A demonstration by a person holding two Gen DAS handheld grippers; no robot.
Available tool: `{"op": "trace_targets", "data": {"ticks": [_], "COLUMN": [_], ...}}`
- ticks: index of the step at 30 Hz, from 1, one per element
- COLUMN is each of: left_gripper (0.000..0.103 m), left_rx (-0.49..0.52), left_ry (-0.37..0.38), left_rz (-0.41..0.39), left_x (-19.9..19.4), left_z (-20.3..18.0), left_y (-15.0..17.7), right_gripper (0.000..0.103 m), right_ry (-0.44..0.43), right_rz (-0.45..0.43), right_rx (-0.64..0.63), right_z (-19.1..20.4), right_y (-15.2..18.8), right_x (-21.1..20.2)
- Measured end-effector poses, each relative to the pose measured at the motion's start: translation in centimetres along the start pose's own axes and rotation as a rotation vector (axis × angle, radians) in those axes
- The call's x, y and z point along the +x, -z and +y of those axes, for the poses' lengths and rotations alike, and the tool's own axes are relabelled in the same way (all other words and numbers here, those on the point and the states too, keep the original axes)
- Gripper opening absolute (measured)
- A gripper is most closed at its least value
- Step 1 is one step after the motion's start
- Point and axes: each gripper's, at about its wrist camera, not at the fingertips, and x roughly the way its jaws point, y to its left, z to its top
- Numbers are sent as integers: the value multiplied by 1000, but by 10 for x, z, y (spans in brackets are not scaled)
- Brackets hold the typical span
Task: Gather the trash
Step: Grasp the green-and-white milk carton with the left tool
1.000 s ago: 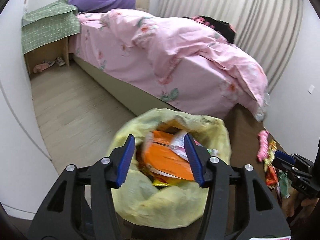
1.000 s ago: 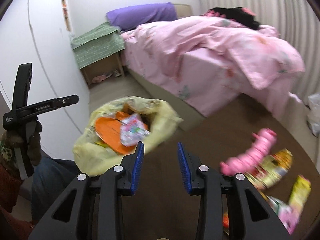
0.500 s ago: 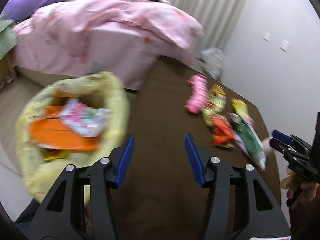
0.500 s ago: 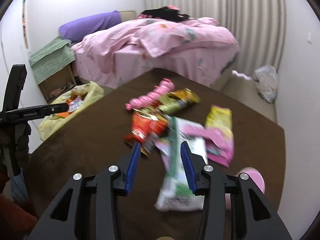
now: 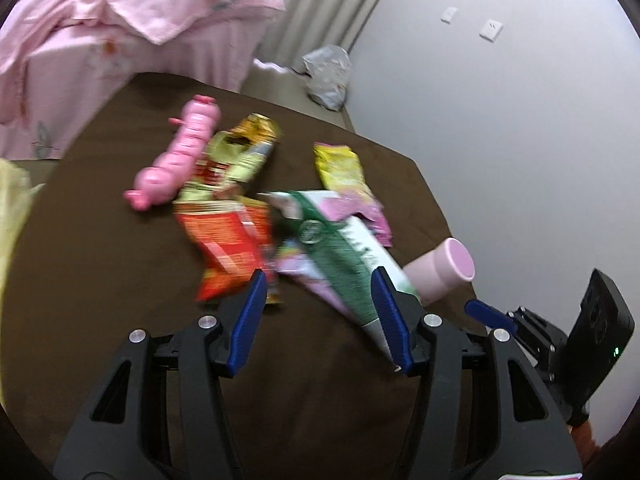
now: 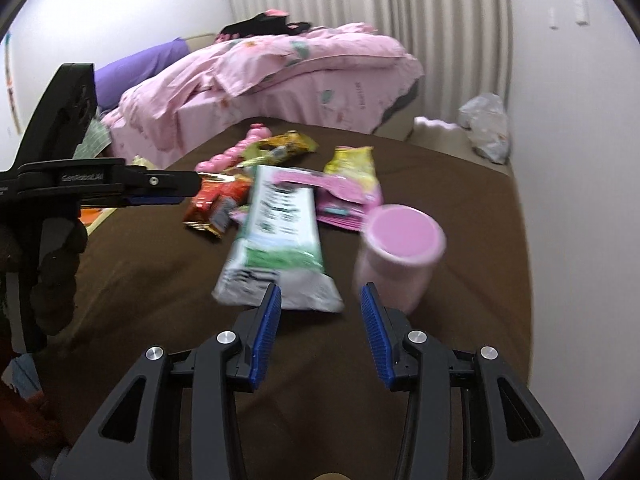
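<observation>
Brown cloth covers the surface (image 6: 440,184) that both grippers now face. A second ago both looked at the yellow trash bag and the bed; since then they have swung over to the litter, and the bag shows only as a yellow sliver (image 5: 12,200) at the far left edge of the left view.

Jaws first: the left gripper (image 5: 320,316) stands about half open with nothing between its blue pads, just short of the near ends of a red snack wrapper (image 5: 228,248) and a long green-and-white packet (image 5: 340,260). The right gripper (image 6: 320,332) is also open and empty, having widened a little within the last second; it hangs over bare cloth between the near end of that packet (image 6: 280,240) and a pink cup (image 6: 400,252) to its right.

Farther out lie a yellow packet (image 6: 352,168), a pink packet (image 6: 344,200), a gold-and-yellow wrapper (image 5: 244,152) and a pink ribbed toy (image 5: 180,160). Beyond the surface are the bed (image 6: 288,68) and a grey plastic bag (image 6: 486,128) on the floor.

My guess is that a fresh pickup is about to begin, with several pieces left to collect.

Print on the wrappers is too blurred to read. The left gripper's arm, seen from the right, carries white lettering that looks like "GenRobot.AI".
</observation>
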Motion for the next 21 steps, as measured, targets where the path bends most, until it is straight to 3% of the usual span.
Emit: {"op": "trace_targets", "data": {"ticks": [7, 10, 16, 19, 21], "left_gripper": [51, 51, 51, 47, 37], "left_rx": [-81, -164, -175, -175, -163], "left_ry": [-5, 24, 10, 10, 11], "left_rz": [58, 92, 121, 122, 126], "left_x": [39, 46, 47, 46, 45], "left_z": [-17, -14, -13, -15, -15], "left_y": [0, 5, 15, 16, 19], "right_gripper": [40, 40, 40, 40, 40], "right_ry": [75, 60, 54, 44, 39], "right_rz": [-33, -39, -49, -48, -44], "right_rx": [114, 177, 166, 161, 153], "right_z": [-41, -56, -55, -51, -48], "right_y": [14, 19, 23, 23, 24], "right_x": [-16, -18, -20, -19, -19]}}
